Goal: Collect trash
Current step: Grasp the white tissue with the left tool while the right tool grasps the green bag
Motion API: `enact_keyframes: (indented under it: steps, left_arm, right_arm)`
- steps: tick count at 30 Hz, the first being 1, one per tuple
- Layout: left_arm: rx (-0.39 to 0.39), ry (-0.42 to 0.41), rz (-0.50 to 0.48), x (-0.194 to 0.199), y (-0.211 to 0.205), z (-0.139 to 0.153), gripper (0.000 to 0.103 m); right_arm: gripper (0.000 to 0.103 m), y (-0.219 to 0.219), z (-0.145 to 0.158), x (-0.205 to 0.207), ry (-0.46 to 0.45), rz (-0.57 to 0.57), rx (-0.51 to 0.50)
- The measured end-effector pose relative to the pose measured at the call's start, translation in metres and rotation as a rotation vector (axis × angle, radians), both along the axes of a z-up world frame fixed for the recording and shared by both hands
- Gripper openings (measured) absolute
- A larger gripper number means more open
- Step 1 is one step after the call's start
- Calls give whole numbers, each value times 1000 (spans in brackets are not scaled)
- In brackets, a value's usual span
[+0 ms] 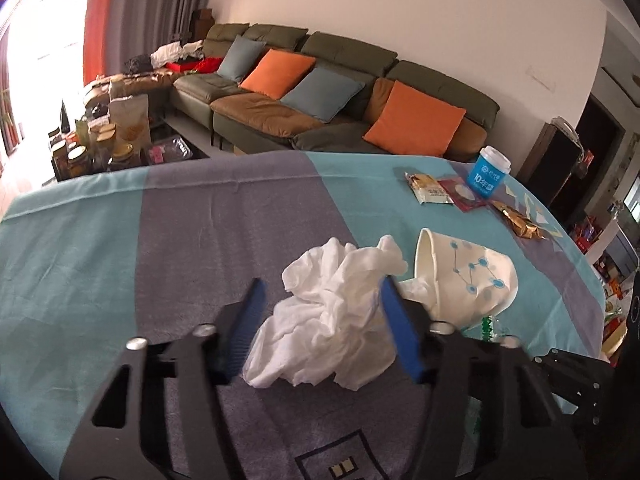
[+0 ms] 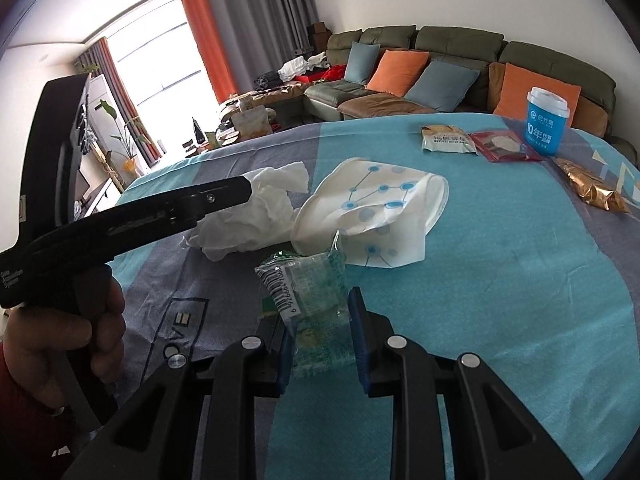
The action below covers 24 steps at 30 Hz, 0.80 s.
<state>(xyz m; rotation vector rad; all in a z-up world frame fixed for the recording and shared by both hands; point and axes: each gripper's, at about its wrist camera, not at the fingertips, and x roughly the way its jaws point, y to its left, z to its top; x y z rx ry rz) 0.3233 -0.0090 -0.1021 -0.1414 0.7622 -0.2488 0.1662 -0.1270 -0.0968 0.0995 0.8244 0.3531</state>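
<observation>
Your left gripper (image 1: 322,300) has its jaws around the crumpled tissue (image 1: 324,312) on the blue and grey tablecloth (image 1: 120,240); the right pad touches it, but a firm pinch cannot be told. Your right gripper (image 2: 320,312) pinches the clear wrapper (image 2: 308,296). The crushed paper cup (image 2: 372,212) lies at one o'clock of the wrapper, and the blue cup (image 2: 546,122) stands farther off at two o'clock.
</observation>
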Motion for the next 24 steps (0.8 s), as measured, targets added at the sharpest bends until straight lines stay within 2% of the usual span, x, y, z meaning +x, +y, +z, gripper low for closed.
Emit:
enact_keyframes:
  steps: [2, 4, 7, 11, 14, 19, 24]
  left_arm:
    - [-7, 8, 5, 1, 1, -3, 37]
    - [-5, 5, 10, 2, 1, -4, 20]
    - [-11, 24, -4, 2, -1, -7, 6]
    - [-23, 26, -8, -1, 1, -6, 3]
    - [-32, -9, 11, -8, 6, 2, 3]
    - [-38, -93, 33, -26, 17, 30, 3]
    - [-45, -130, 54, -48, 30, 50, 3]
  right_arm:
    - [24, 0, 0, 0, -1, 1, 0]
    - [24, 0, 0, 0, -3, 2, 2]
    - [24, 0, 1, -2, -6, -1, 0]
    - [24, 0, 1, -4, -13, -6, -4]
    - [24, 0, 2, -5, -19, -10, -5]
    - [24, 0, 4, -8, -32, -19, -10]
    - [24, 0, 11, -15, -54, -19, -12]
